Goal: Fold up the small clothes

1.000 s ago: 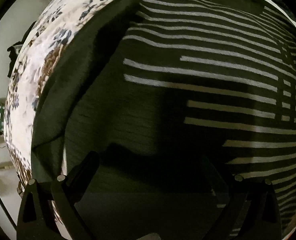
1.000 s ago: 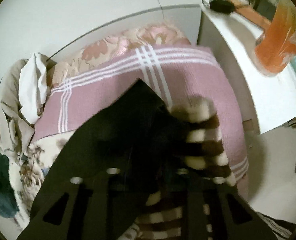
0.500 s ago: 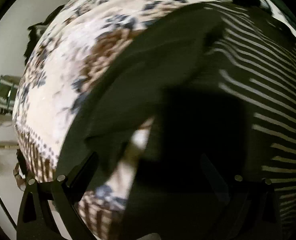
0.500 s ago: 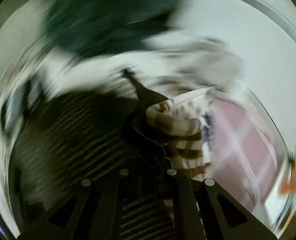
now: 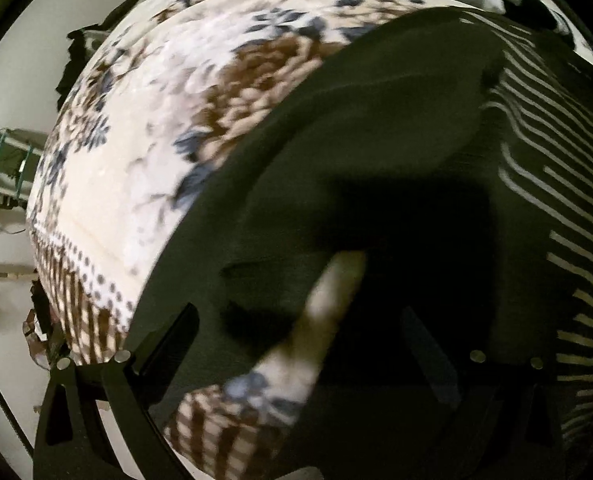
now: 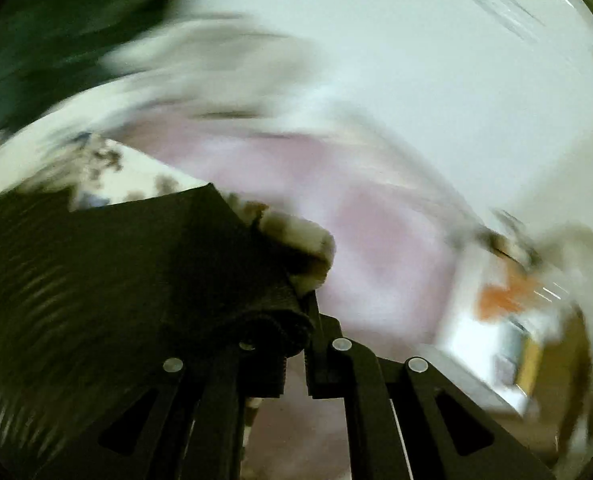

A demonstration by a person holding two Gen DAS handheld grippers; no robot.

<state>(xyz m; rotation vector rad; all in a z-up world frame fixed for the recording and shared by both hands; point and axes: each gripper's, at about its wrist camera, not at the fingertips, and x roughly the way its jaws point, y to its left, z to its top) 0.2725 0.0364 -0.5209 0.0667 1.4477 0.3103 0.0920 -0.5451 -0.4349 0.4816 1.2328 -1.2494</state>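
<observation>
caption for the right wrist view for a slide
Right gripper shut on a dark garment, above a pink blanket.

Dark striped garment draped over floral blanket

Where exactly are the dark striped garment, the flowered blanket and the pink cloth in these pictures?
dark striped garment (image 5: 376,140): left wrist view, on its plain dark panel beside the stripes.
flowered blanket (image 5: 156,140): left wrist view, on the pale part among the printed flowers.
pink cloth (image 6: 376,232): right wrist view, on its blurred bare middle.
</observation>
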